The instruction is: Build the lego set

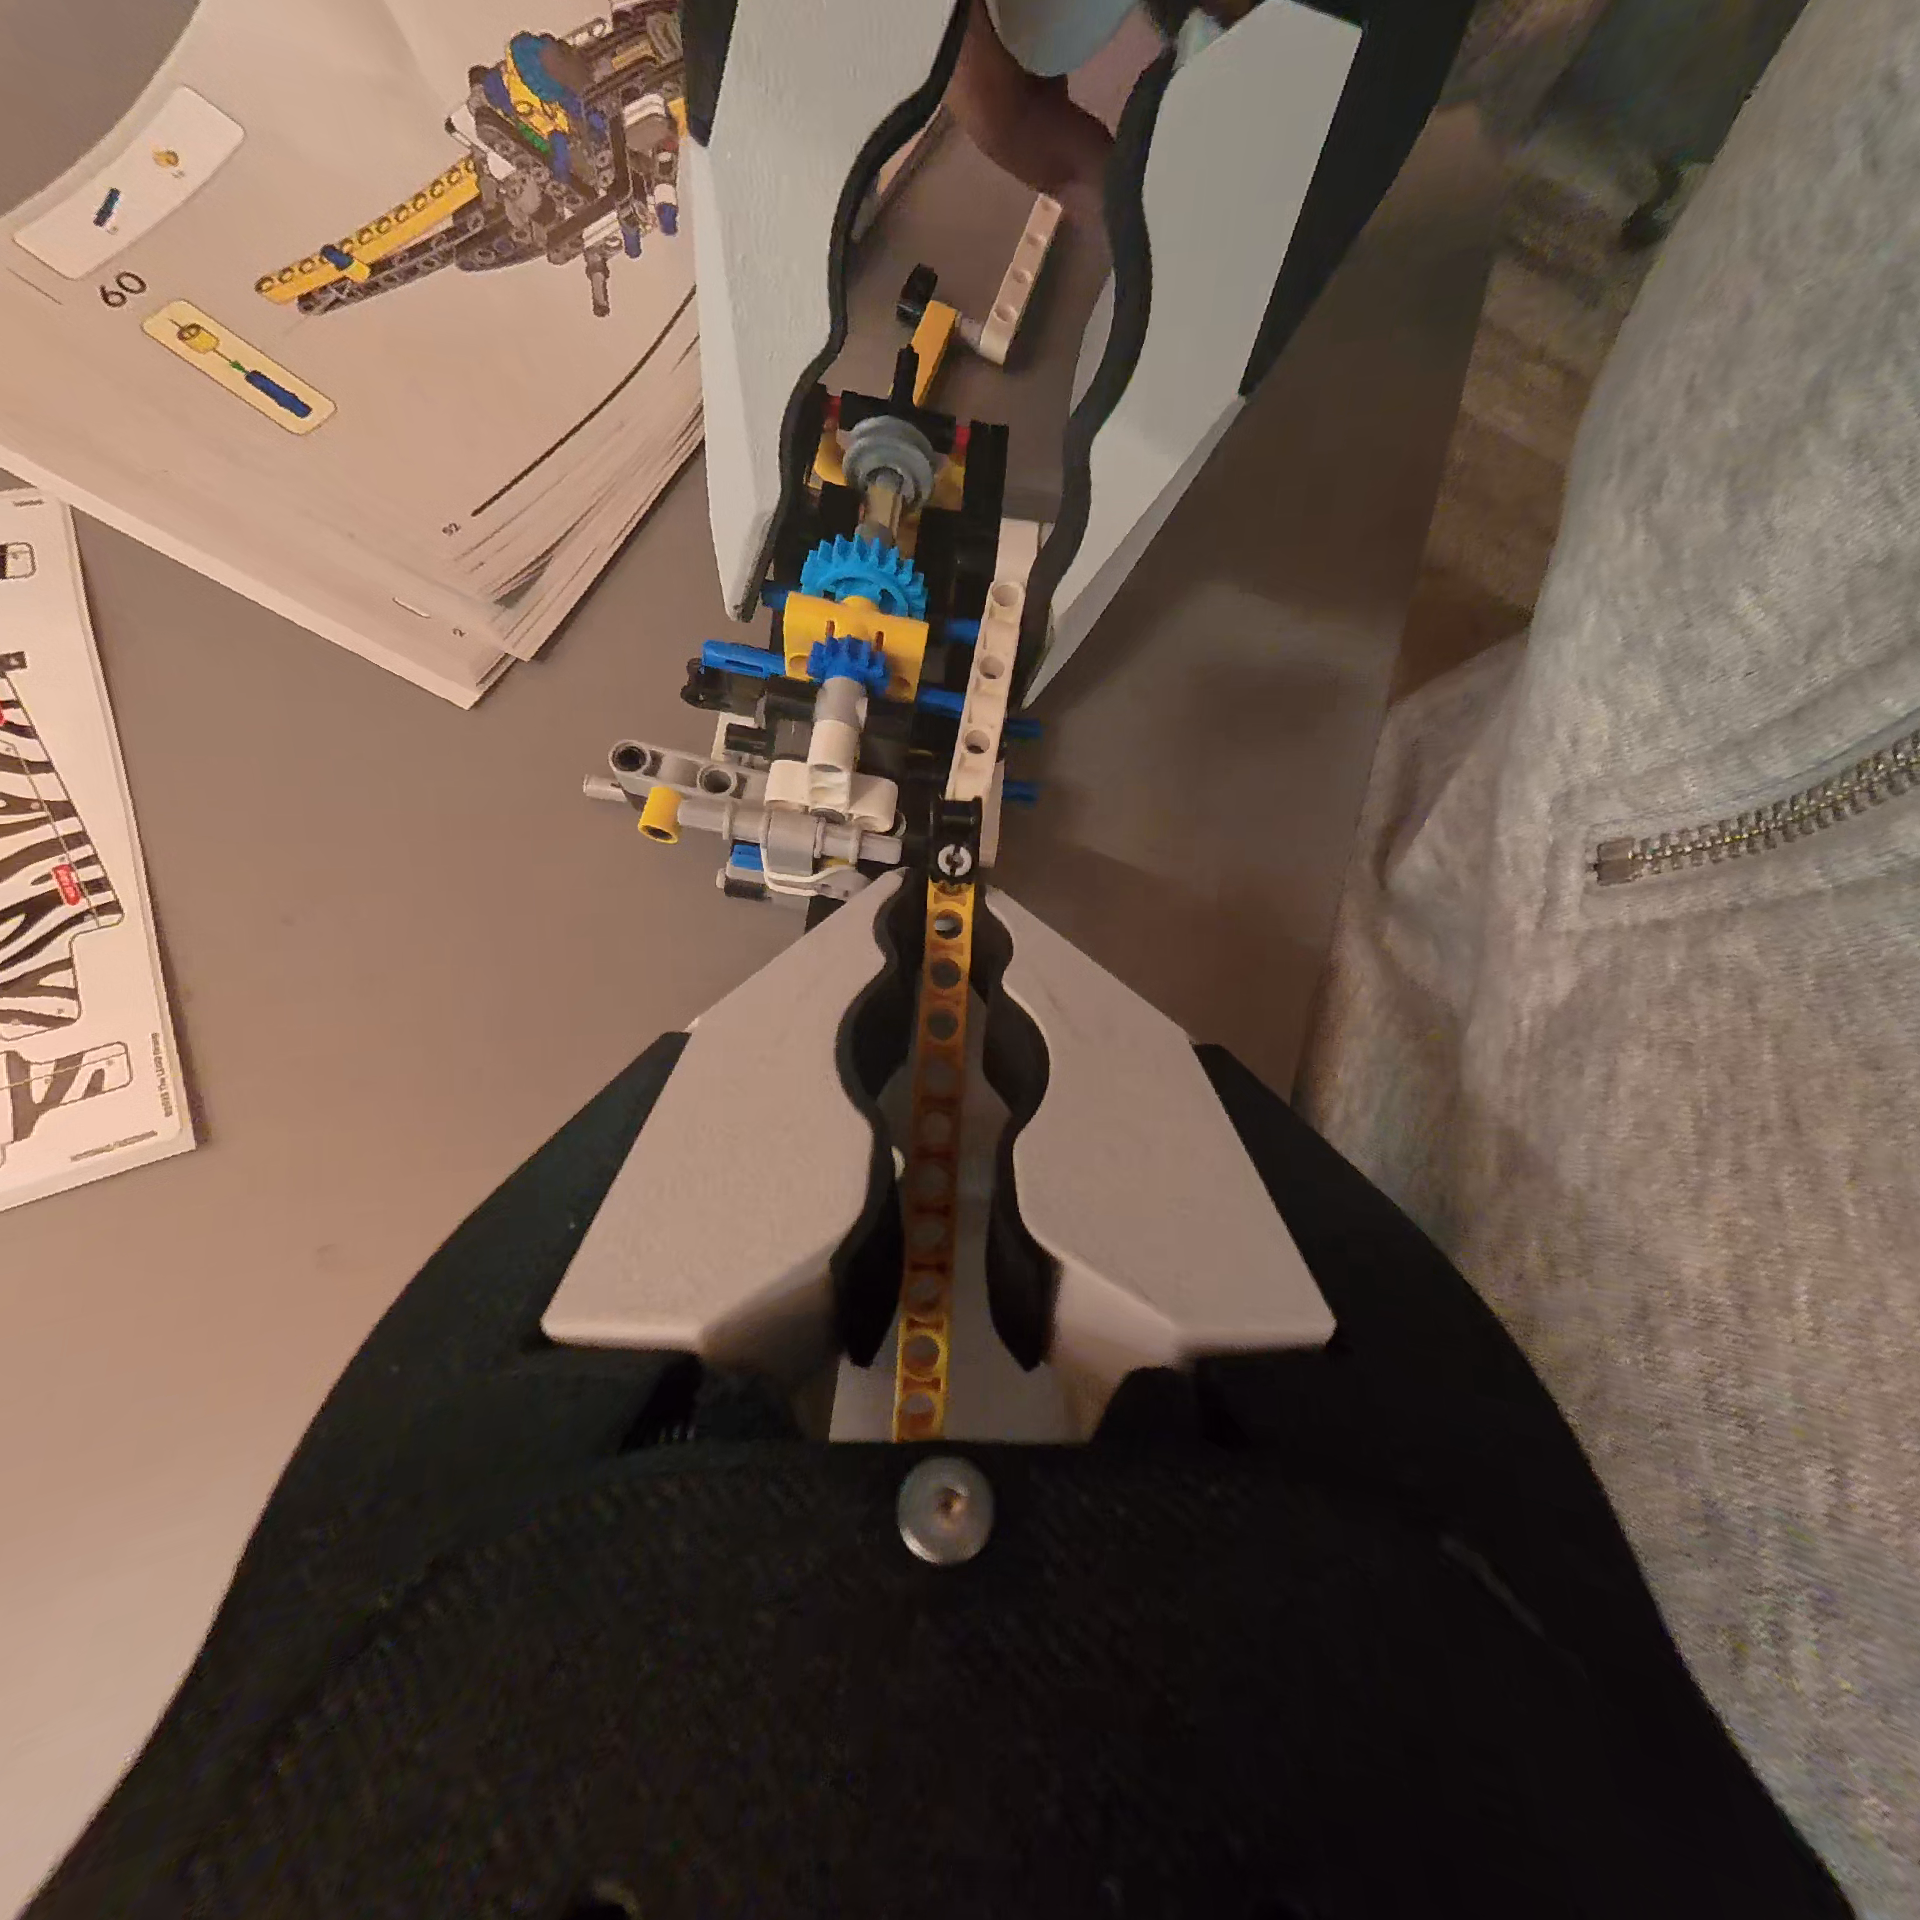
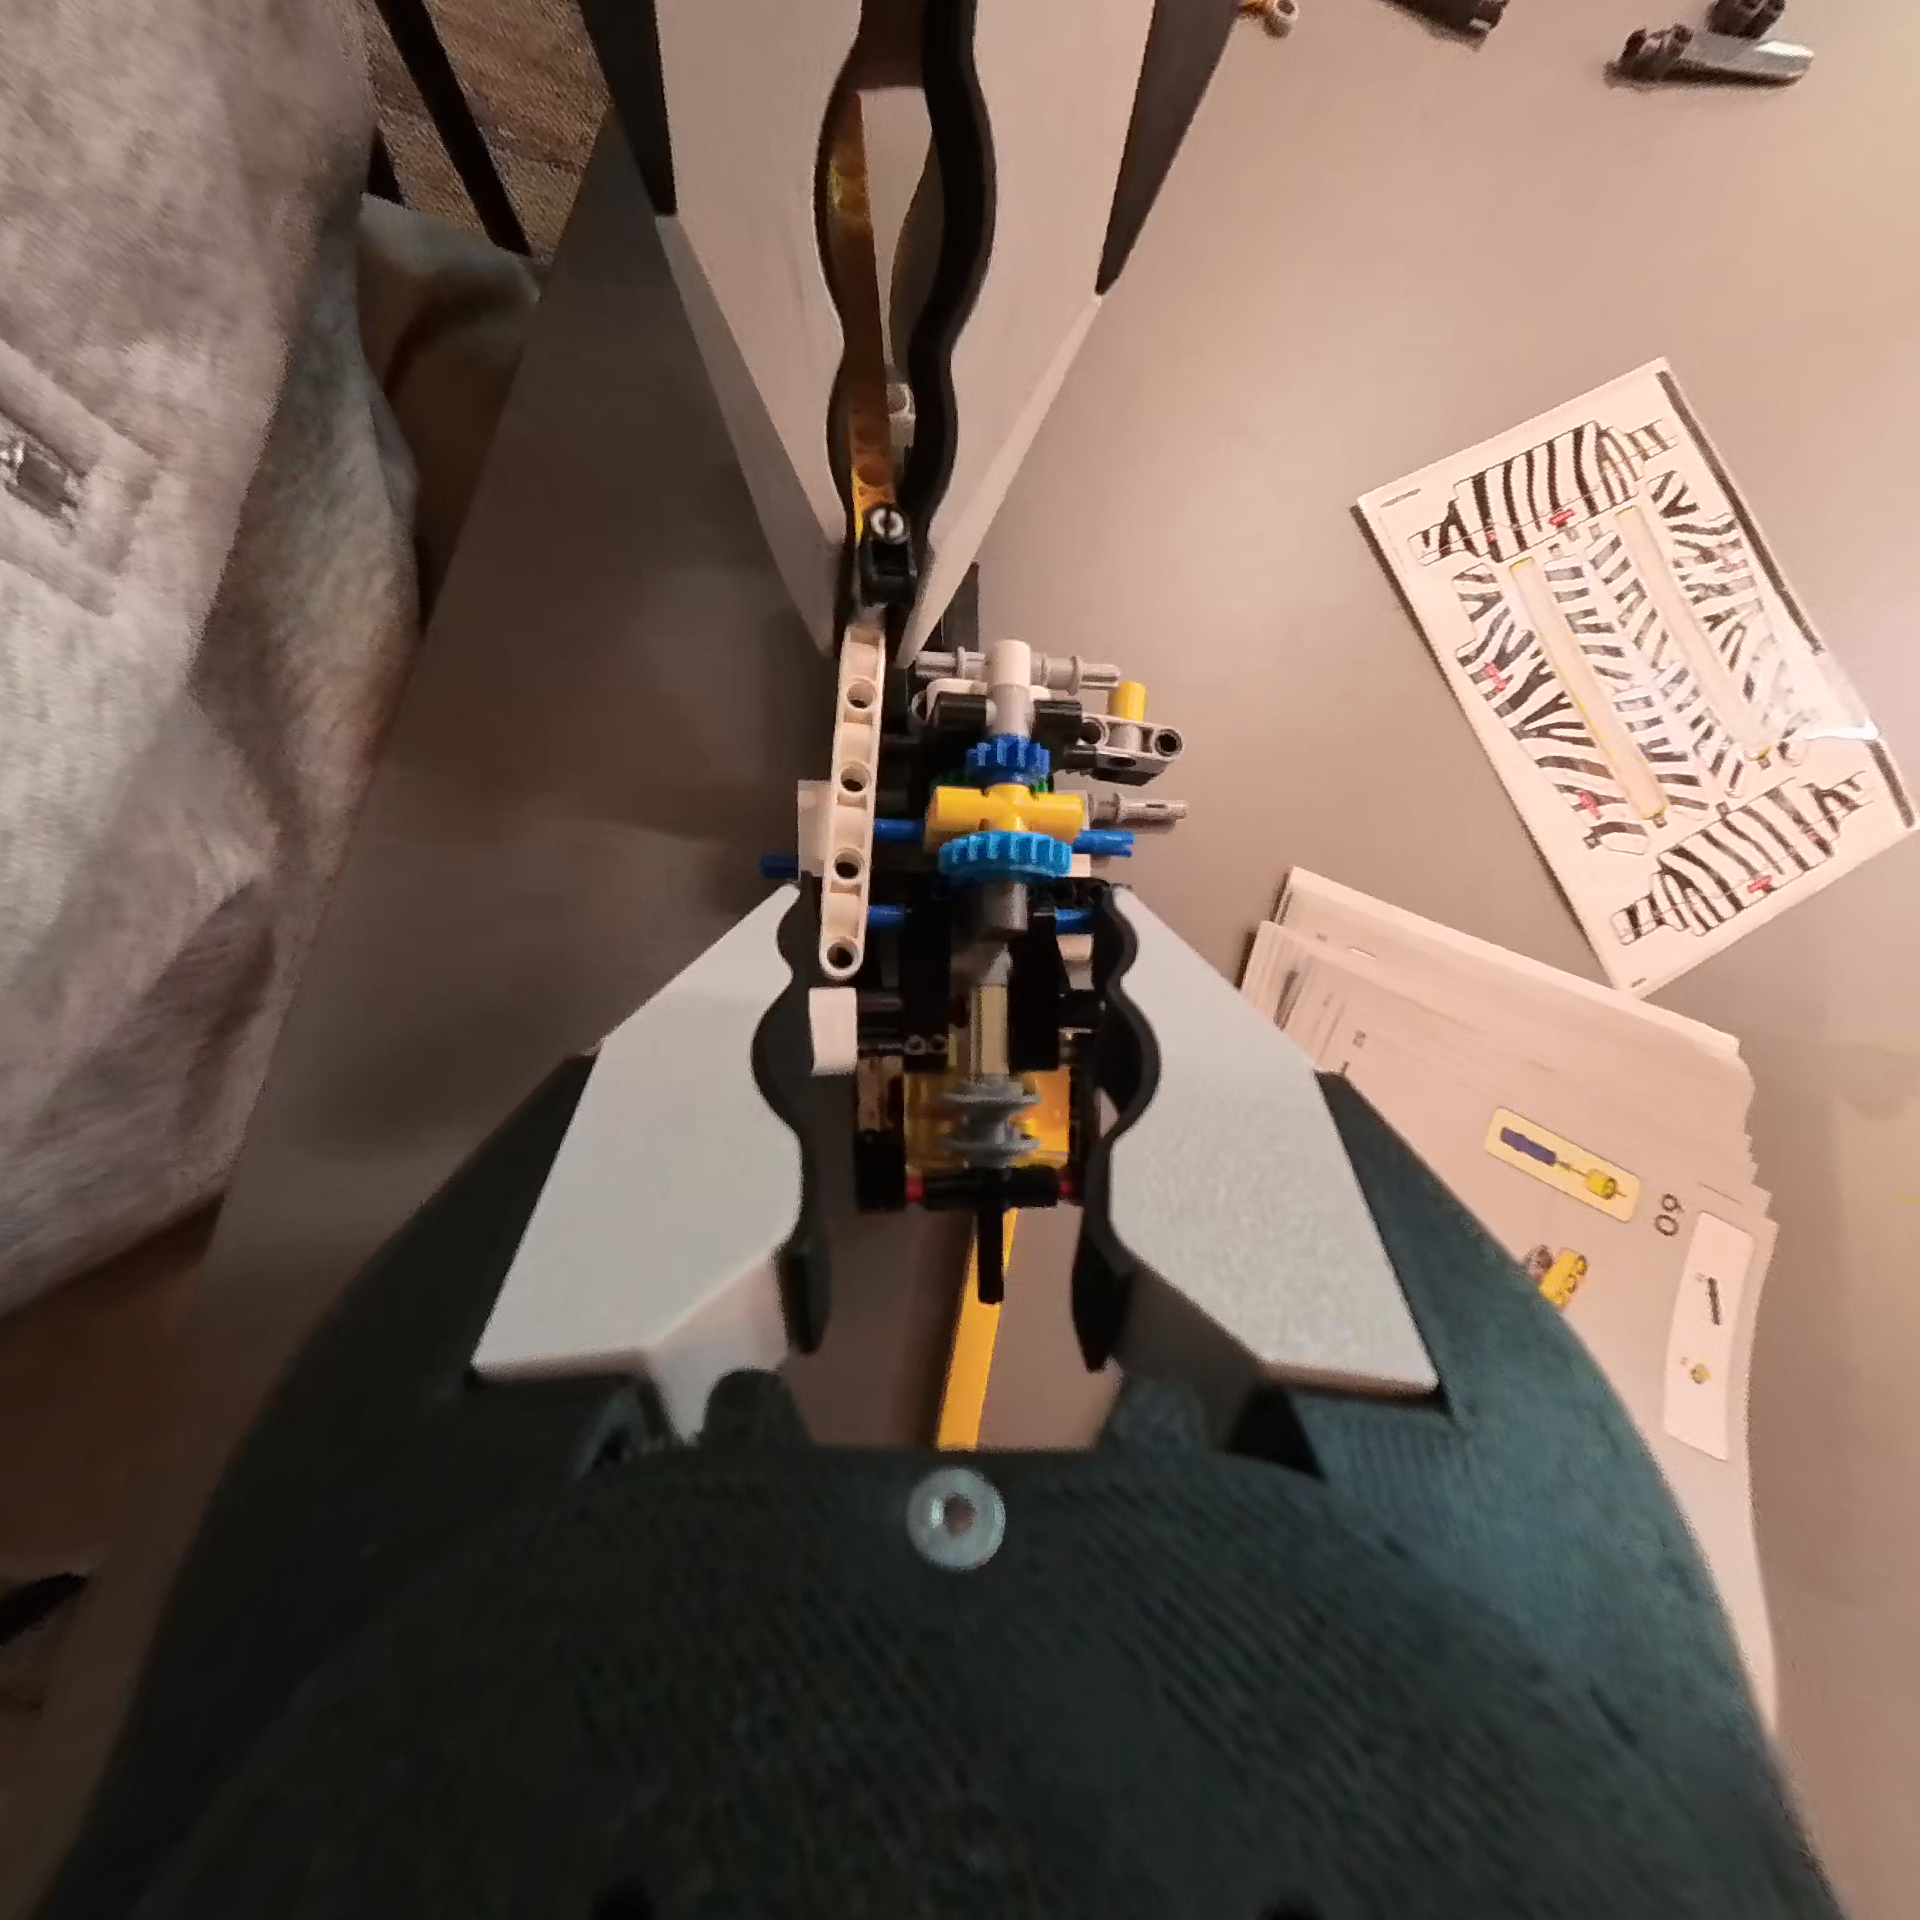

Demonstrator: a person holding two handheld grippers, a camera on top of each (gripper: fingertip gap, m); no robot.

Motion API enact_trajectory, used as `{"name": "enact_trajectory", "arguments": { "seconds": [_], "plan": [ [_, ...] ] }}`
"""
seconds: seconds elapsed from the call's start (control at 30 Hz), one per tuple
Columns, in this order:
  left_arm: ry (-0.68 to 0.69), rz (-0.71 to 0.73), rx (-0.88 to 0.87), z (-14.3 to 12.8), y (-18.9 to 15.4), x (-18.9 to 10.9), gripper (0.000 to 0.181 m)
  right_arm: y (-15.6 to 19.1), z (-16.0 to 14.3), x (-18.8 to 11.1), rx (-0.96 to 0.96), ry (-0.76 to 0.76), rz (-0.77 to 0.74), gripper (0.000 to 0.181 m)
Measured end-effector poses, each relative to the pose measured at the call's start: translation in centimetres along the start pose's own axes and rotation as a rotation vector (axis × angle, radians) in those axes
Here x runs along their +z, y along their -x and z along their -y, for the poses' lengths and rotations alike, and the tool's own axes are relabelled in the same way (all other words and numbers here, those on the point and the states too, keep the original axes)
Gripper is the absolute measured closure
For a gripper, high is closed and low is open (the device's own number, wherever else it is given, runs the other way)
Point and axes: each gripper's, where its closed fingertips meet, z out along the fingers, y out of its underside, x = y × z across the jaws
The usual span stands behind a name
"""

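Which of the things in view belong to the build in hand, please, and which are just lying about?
In use: lego model, yellow beam, left gripper, right gripper, instruction booklet.
Lying about: sticker sheet, loose parts.

Grey table (image 1: 395,935), matte, viewed from above. Left wrist view: open instruction booklet (image 1: 343,343) at 11 o'clock, one corner overhanging the sticker sheet (image 1: 73,862) at 9 o'clock. Right wrist view: the sticker sheet (image 2: 1631,665), zebra-striped, at 2 o'clock; the booklet (image 2: 1507,1122) just below it at 3 o'clock; loose dark parts (image 2: 1704,52) at 1 o'clock near the upper edge, well apart from the sheet.
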Motion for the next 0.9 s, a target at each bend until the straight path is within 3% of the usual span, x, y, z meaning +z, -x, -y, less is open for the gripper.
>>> {"name": "enact_trajectory", "arguments": {
  "seconds": [0.4,0.9],
  "plan": [
    [-0.024,-0.010,0.032,-0.10,-0.03,0.01,0.177,0.21,-0.01,-0.36,-0.150,0.026,0.006,0.123],
    [-0.066,-0.013,-0.074,0.21,0.11,-0.25,0.177,0.52,0.20,-0.05,-0.021,-0.111,0.112,0.136]
  ]
}}
